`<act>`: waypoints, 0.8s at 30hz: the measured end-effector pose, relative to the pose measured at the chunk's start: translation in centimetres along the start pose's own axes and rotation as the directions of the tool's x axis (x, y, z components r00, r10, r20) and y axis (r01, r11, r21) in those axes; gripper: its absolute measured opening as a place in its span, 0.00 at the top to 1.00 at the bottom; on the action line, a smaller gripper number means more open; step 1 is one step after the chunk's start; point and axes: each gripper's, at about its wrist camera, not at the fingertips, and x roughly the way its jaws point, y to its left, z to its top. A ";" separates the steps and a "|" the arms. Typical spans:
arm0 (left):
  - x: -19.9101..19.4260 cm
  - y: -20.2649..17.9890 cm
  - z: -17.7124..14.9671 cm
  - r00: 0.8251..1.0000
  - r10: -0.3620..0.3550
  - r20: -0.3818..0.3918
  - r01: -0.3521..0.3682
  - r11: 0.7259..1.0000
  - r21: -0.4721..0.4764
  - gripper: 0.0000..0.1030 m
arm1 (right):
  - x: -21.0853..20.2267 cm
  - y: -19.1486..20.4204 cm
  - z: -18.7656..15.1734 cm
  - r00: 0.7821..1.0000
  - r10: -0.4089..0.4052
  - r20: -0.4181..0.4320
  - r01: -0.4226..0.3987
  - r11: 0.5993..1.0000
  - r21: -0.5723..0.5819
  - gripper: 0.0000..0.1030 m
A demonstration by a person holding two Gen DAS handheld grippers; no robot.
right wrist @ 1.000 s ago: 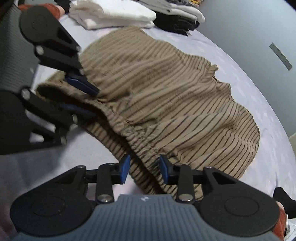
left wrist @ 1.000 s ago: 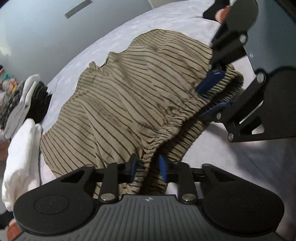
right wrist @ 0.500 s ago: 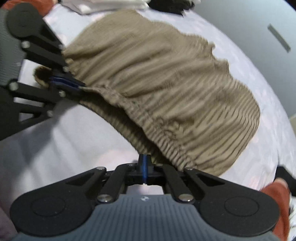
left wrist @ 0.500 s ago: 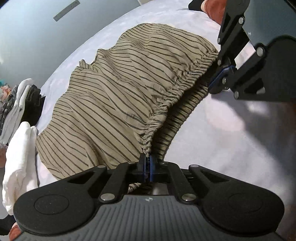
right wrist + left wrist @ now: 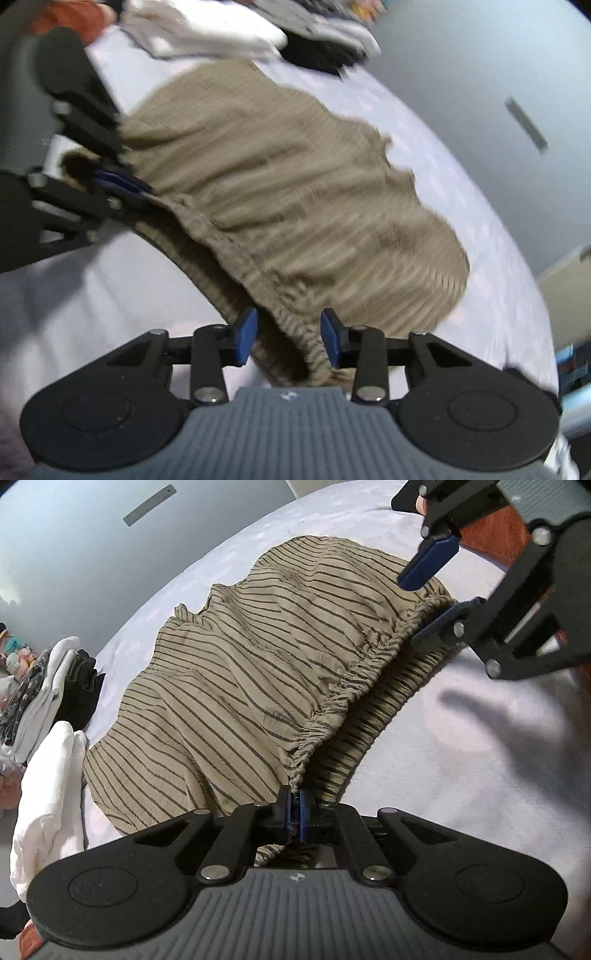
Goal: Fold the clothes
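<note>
Pads of the left gripper (image 5: 294,813) are clamped on the shorts' (image 5: 236,672) gathered waistband; the right gripper (image 5: 288,336) gapes wide, its blue pads straddling the band's other end. Striped tan shorts lie across the bed (image 5: 480,746), legs pointing away toward folded piles (image 5: 48,686).

Right wrist view smeared by motion blur; stripes of the tan striped garment (image 5: 295,192) washed out | folded clothes pile (image 5: 258,33) cut by the top edge, items indistinct | garment's near hem hidden behind the left gripper (image 5: 294,814) body | small colourful objects (image 5: 14,657) at left edge too small to identify
</note>
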 end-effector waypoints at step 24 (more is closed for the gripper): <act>0.9 -0.2 0.0 0.998 -0.060 -0.032 0.061 0.998 0.014 0.94 | 4.8 -0.9 -1.6 0.971 -0.015 -0.239 0.006 0.999 -0.038 0.94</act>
